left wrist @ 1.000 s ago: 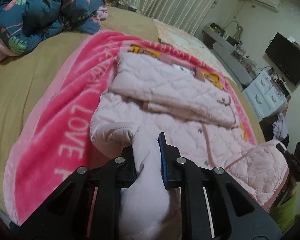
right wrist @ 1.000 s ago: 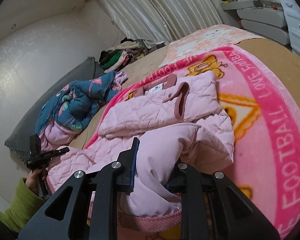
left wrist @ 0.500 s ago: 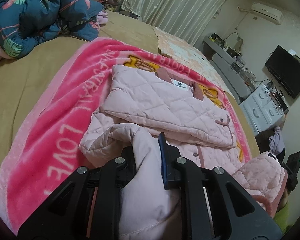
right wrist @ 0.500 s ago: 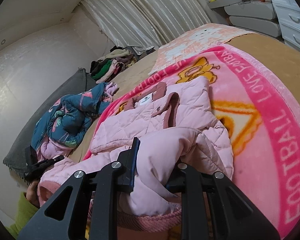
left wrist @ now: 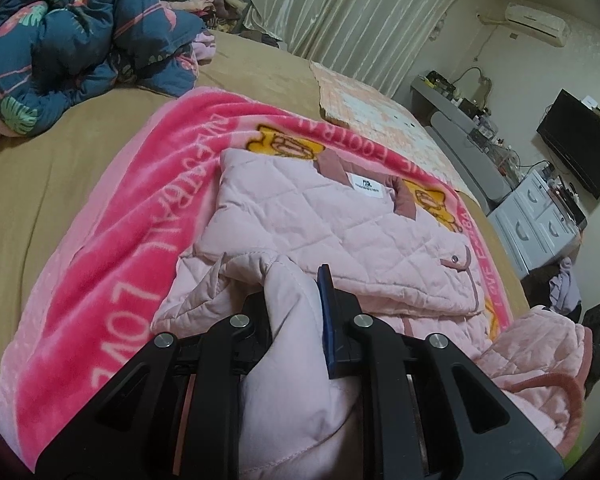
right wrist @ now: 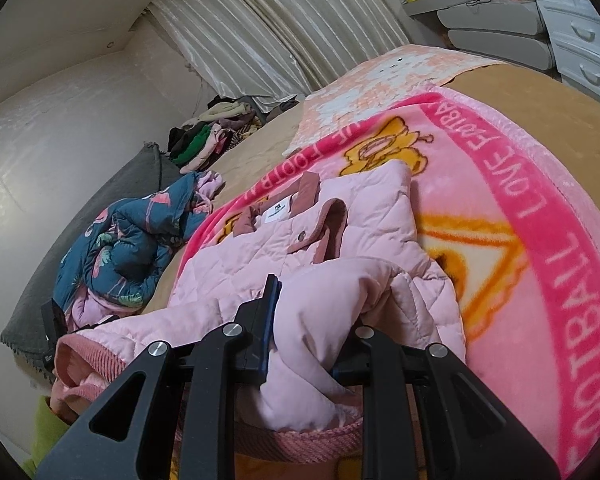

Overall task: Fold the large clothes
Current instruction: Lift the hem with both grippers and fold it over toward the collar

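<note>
A pale pink quilted jacket lies on a pink blanket on the bed, sleeves folded across its body, collar and white label at the far end. My left gripper is shut on the lower hem at one side and lifts it over the body. My right gripper is shut on the hem at the other side of the jacket. The other gripper shows at the edge of each view, the right gripper in the left wrist view and the left gripper in the right wrist view.
A dark blue flamingo-print quilt is bunched at the bed's far left. A pile of clothes lies by the curtains. White drawers and a television stand to the right of the bed.
Both grippers have carried the hem forward over the jacket toward the collar, so the lower part now doubles over the body.
</note>
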